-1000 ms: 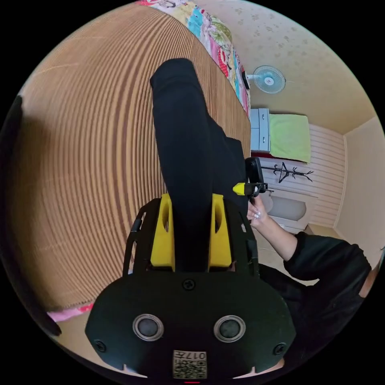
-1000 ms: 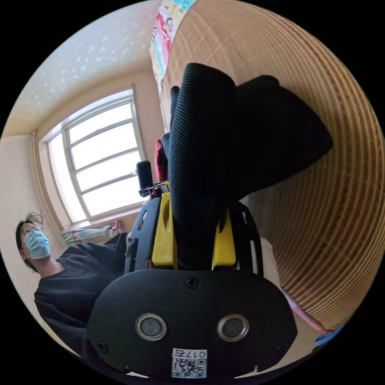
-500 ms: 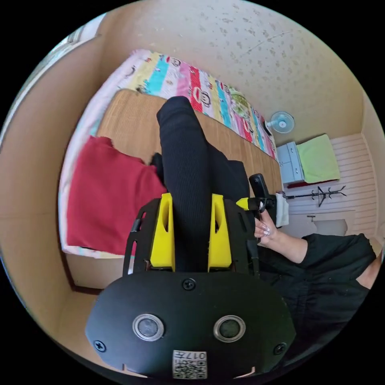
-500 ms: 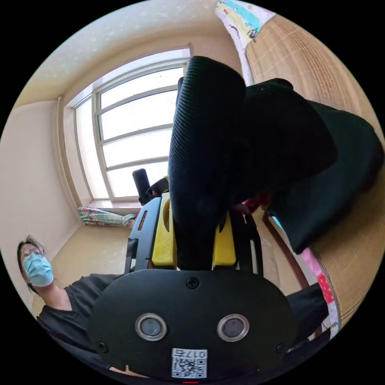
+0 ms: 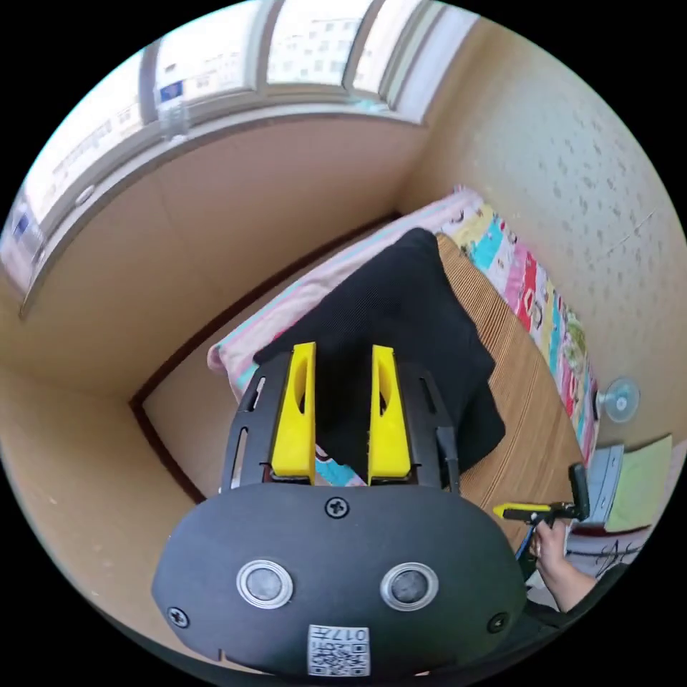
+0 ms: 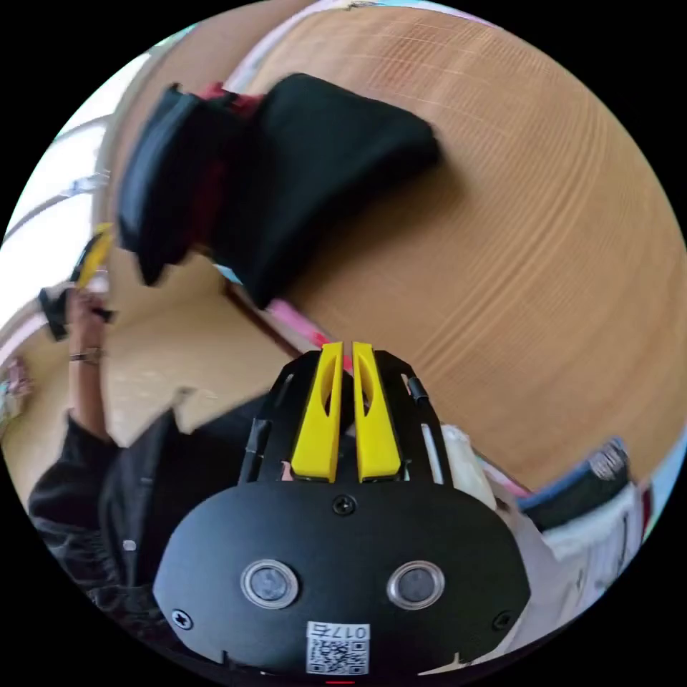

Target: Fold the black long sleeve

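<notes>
The black long sleeve point(image 5: 401, 322) lies folded in a bundle on the corner of the bed's woven mat point(image 5: 529, 415). In the left gripper view my left gripper point(image 5: 343, 351) hovers just short of it, jaws open and parted with nothing between them. A hand holds my right gripper point(image 5: 512, 511) low at the right, off the garment. In the right gripper view the black long sleeve point(image 6: 300, 157) rests partly over a red garment point(image 6: 222, 96). My right gripper point(image 6: 342, 347) is shut and holds nothing. The left gripper point(image 6: 96, 247) shows blurred at the left edge.
A colourful sheet point(image 5: 533, 275) runs along the mat's far side by the wall. A window point(image 5: 215, 64) lies beyond the bed end, with bare floor point(image 5: 143, 308) below it. A fan point(image 5: 619, 399) stands far right. The person's dark sleeve point(image 6: 107, 472) is near my right gripper.
Both grippers carried the black garment to the bed corner and let it go. It now rests there over the red garment. The right gripper has pulled back and shut.
</notes>
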Demonstrator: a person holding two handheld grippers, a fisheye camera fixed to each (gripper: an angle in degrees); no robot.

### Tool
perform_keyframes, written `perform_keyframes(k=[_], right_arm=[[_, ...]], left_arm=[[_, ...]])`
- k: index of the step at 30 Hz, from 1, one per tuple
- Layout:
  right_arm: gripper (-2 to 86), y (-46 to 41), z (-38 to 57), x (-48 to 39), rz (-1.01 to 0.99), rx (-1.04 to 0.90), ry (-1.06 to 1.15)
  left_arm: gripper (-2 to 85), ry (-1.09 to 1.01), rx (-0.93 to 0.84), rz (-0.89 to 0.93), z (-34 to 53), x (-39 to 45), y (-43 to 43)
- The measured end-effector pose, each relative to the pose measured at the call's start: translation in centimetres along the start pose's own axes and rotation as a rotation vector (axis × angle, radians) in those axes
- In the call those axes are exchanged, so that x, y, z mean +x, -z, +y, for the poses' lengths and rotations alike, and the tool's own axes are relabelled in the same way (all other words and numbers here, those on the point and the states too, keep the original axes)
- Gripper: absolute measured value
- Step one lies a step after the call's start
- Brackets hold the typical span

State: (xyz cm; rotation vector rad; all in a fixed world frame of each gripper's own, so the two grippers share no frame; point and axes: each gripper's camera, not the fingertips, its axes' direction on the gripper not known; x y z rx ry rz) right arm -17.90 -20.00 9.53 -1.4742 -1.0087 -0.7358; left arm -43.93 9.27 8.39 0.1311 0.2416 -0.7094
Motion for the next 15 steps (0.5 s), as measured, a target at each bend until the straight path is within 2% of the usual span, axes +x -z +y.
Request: perform_keyframes(k=[2, 4, 6, 10, 15], right_arm=[[5.2, 0.5, 4.7, 3.1, 0.25, -0.077, -0.087], [4.0, 1.5, 7.6, 4.6, 0.281, -0.115, -0.161], [2.9, 2.6, 9.6, 5.3, 0.266, -0.154, -0.242], [1.3, 6.2, 11.8, 2.9, 0.265, -0.129, -0.318], [0.6, 10.9, 12.6, -2.6, 0.119, 0.038, -0.187]], left_arm=[[12.5, 0.012, 0.034, 0.2, 3.7, -0.5, 1.1], [12.3, 0.026, -0.018, 0.429, 7.7, 0.4, -0.2], [12.1, -0.005, -0.097, 0.535, 9.8, 2.9, -2.0], [11.5, -0.302, -0.299, 0.67, 12.7, 13.4, -5.8], [9.5, -0.56, -0.401, 0.965, 15.9, 24.9, -6.2]])
